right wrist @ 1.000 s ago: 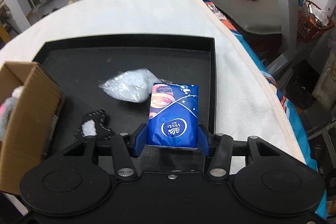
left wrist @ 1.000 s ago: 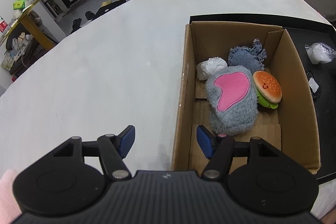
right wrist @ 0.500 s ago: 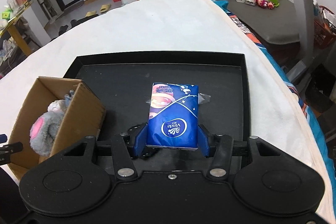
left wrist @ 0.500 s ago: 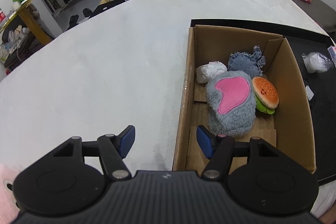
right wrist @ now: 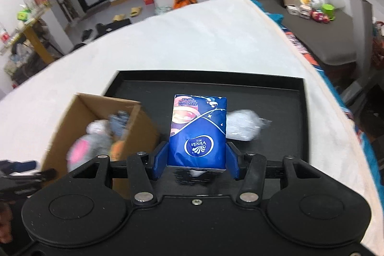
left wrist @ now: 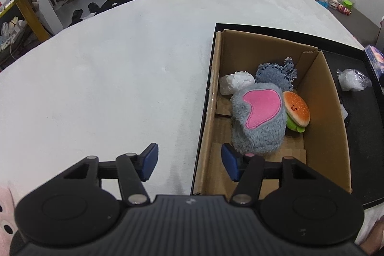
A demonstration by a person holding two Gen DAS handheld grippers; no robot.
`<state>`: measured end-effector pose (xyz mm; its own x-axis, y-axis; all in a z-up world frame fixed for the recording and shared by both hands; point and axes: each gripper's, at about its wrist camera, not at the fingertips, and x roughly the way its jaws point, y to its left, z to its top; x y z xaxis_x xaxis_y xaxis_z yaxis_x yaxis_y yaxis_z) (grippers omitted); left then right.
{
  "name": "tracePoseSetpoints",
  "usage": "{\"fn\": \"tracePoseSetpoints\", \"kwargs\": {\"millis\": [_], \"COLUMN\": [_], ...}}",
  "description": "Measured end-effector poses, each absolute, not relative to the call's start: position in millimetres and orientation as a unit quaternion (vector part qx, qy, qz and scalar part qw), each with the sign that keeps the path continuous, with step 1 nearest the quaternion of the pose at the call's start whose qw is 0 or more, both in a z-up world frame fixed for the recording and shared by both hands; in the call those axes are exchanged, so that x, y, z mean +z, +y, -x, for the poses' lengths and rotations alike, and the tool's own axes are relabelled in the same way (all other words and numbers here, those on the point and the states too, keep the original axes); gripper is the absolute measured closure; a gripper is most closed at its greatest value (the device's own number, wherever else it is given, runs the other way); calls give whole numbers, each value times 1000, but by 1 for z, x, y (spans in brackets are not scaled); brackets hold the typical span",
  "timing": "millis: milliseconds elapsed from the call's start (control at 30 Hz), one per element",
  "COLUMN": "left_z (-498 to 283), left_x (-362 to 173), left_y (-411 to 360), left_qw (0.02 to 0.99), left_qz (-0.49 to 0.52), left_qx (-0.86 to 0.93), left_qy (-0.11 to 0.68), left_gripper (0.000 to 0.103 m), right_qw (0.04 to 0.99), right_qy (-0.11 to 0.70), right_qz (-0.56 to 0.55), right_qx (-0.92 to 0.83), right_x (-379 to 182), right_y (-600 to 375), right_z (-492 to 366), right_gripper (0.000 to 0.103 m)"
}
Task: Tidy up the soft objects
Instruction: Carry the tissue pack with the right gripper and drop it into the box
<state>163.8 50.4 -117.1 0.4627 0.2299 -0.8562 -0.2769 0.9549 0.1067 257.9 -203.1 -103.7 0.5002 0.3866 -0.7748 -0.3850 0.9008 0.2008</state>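
My right gripper is shut on a blue Vinda tissue pack and holds it above the black tray, right of the cardboard box. The pack's edge shows at the right of the left wrist view. The box holds a grey and pink plush, a burger toy, a denim piece and a white wad. My left gripper is open and empty, straddling the box's near left wall.
A clear bag with white stuffing lies on the tray behind the pack; it also shows in the left wrist view. A small black piece lies under the pack. The white cloth-covered table spreads left of the box.
My right gripper has risen and drawn back with the tissue pack, bringing the box into its view. My left gripper has lifted slightly and stays open.
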Motion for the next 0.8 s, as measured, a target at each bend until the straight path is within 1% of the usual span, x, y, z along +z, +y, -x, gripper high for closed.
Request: {"fn": "tracePoseSetpoints", "kwargs": {"millis": [100,200,267,500,600,667,800], "left_z": [-163,-163,-163,-163,-163,-162,-162], "left_x": [-118,-120,-121,-126,-128,-129,-130], "left_y": [53,55,55,56,58,60,60], "left_qw": [857,857,857,856,855,855,856], "left_qz": [31,38,42,53,58,62,67], "left_qx": [143,136,132,116,112,109,103], "left_qy": [495,495,497,501,503,503,501], "left_gripper": [51,56,62,71,76,81,87], "right_qw": [868,868,867,862,859,857,851], "right_qy": [442,438,437,437,438,440,445], "right_qz": [13,25,31,41,44,48,50], "right_qx": [227,233,239,255,262,265,272], "right_x": [-95,-90,-87,-83,-83,-84,-86], "right_y": [-188,-174,-164,-133,-121,-114,-100], "right_z": [-252,-246,-242,-227,-221,-218,-211], "right_gripper": [53,53,53,53,53,53,53]}}
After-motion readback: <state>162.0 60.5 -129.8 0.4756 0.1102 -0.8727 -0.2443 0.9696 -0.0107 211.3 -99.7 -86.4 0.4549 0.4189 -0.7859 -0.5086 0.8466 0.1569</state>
